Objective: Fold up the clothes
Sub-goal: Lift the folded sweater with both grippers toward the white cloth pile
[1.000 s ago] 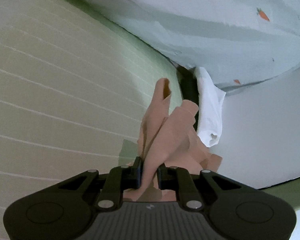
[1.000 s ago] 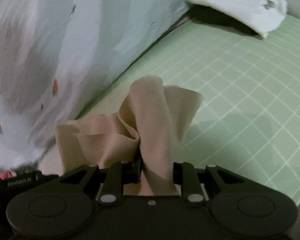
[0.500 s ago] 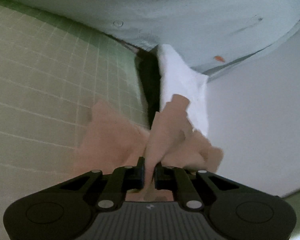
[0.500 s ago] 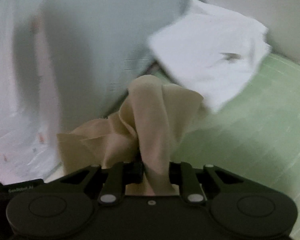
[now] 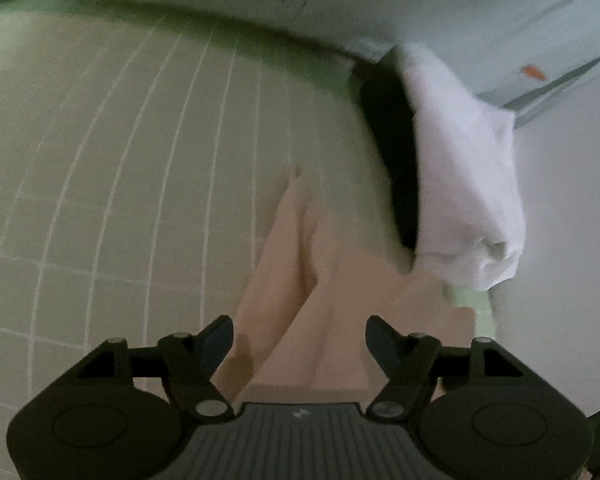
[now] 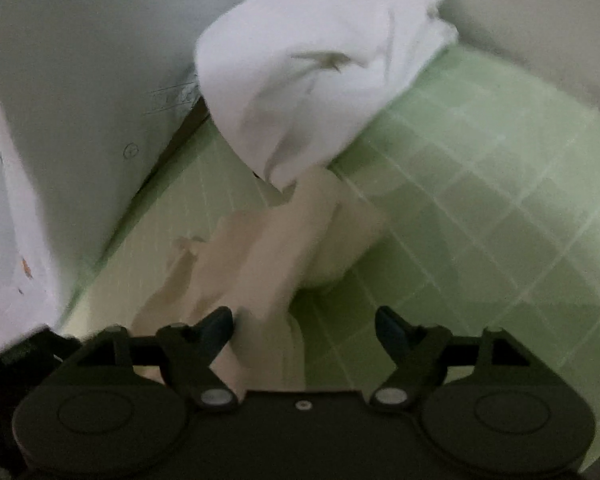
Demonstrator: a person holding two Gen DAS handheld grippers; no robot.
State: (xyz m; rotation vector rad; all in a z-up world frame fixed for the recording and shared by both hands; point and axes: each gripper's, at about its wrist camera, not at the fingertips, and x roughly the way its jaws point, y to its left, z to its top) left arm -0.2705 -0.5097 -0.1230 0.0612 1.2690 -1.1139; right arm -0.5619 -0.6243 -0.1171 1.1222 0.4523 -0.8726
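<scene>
My left gripper (image 5: 300, 338) and right gripper (image 6: 304, 330) gape wide over the beige cloth (image 5: 328, 300) on the green mat (image 5: 120, 200)

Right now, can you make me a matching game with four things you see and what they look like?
Things:
1. mat
2. white cloth
3. tan cloth
4. left gripper

Looks:
a. bunched up at the mat's far edge
b. green with pale grid lines
c. wide open, holding nothing
d. lying loose on the mat, just ahead of the fingers

Pairs: 1-b, 2-a, 3-d, 4-c
</scene>
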